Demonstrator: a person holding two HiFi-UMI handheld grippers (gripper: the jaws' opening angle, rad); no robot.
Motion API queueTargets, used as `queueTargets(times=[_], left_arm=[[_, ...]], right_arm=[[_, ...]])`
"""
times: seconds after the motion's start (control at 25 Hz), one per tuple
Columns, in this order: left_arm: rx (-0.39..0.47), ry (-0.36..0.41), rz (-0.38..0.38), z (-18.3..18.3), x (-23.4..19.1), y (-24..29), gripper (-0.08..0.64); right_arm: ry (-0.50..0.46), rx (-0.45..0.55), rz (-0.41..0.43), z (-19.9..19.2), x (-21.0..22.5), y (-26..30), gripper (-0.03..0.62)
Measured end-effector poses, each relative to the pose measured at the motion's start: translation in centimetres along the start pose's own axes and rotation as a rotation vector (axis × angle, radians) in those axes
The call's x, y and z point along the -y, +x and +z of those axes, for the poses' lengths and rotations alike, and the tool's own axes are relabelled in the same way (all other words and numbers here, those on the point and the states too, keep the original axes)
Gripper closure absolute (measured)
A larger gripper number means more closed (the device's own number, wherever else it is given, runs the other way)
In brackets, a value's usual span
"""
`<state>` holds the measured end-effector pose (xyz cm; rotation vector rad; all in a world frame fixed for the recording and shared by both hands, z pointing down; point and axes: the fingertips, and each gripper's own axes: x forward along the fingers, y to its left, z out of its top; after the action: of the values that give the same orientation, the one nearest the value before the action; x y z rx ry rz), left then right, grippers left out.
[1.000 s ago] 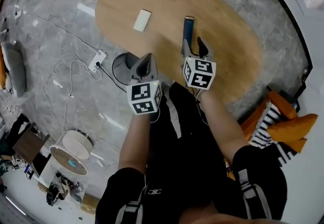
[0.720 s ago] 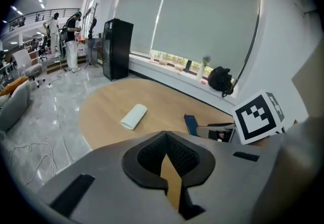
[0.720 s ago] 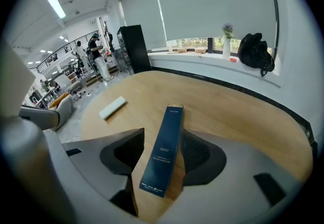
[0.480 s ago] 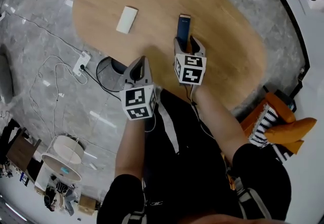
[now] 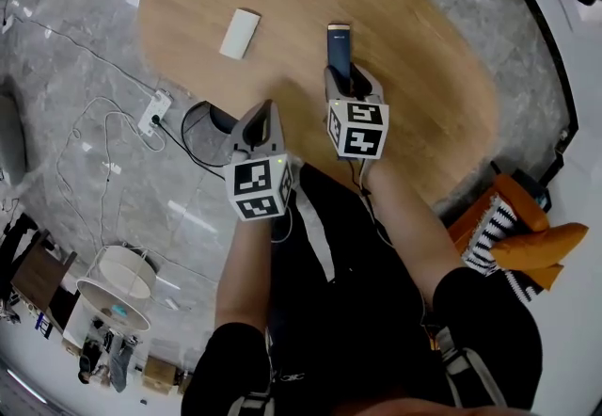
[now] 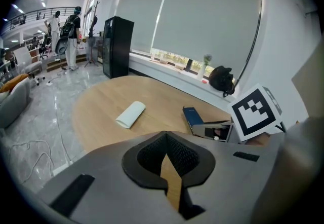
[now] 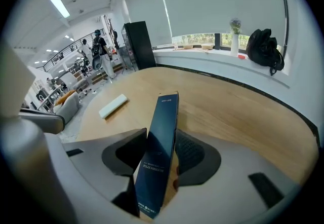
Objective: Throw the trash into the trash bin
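A long dark blue box [image 5: 339, 47] stands on its narrow side on the oval wooden table [image 5: 423, 56]. My right gripper [image 5: 350, 77] straddles the box's near end. In the right gripper view the box [image 7: 161, 142] runs up between the jaws, which are closing; a sliver of wood shows beside the right pad. A white box [image 5: 239, 33] lies flat further left, also seen in the left gripper view [image 6: 130, 114]. My left gripper [image 5: 261, 113] hovers at the table's near edge, shut and empty [image 6: 165, 154]. A round dark-rimmed bin [image 5: 209, 122] sits on the floor by that edge.
A power strip [image 5: 156, 110] and trailing cables lie on the grey marble floor at the left. A round white lamp shade [image 5: 118, 287] stands lower left, orange cushions [image 5: 536, 240] at the right. A black backpack [image 7: 266, 48] rests on the windowsill beyond the table.
Both grippers have come down toward the table. The right jaws, earlier just short of the blue box, now stand on either side of its near end.
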<state>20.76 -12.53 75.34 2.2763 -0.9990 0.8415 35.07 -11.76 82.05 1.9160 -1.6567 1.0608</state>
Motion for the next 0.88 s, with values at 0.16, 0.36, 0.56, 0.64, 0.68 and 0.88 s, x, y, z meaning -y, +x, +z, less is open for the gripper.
queueTargets(times=[0.16, 0.36, 0.56, 0.64, 0.68, 0.88], left_arm=[[0.021, -0.01, 0.007, 1.3, 0.0, -0.9, 0.555], [0.059, -0.023, 0.011, 3.2, 0.1, -2.3, 0.555], [0.095, -0.051, 0.029, 4.4, -0.6, -4.5, 0.555], [0.107, -0.066, 0.043, 4.5, -1.5, -5.3, 0.555], [0.11, -0.075, 0.052, 4.4, -2.1, -5.7, 0.555], [0.122, -0.133, 0.118, 2.8, -6.5, -8.1, 0.555]], right_arm=[[0.005, 0.083, 0.008, 2.8, -0.4, -3.1, 0.416], [-0.036, 0.174, 0.01, 6.0, -1.4, -7.0, 0.416], [-0.071, 0.213, 0.046, 7.9, -4.1, -9.6, 0.416], [-0.081, 0.213, 0.069, 8.3, -5.5, -9.8, 0.416], [-0.089, 0.211, 0.082, 8.3, -6.4, -9.7, 0.416], [-0.122, 0.182, 0.172, 7.5, -11.8, -8.9, 0.416]])
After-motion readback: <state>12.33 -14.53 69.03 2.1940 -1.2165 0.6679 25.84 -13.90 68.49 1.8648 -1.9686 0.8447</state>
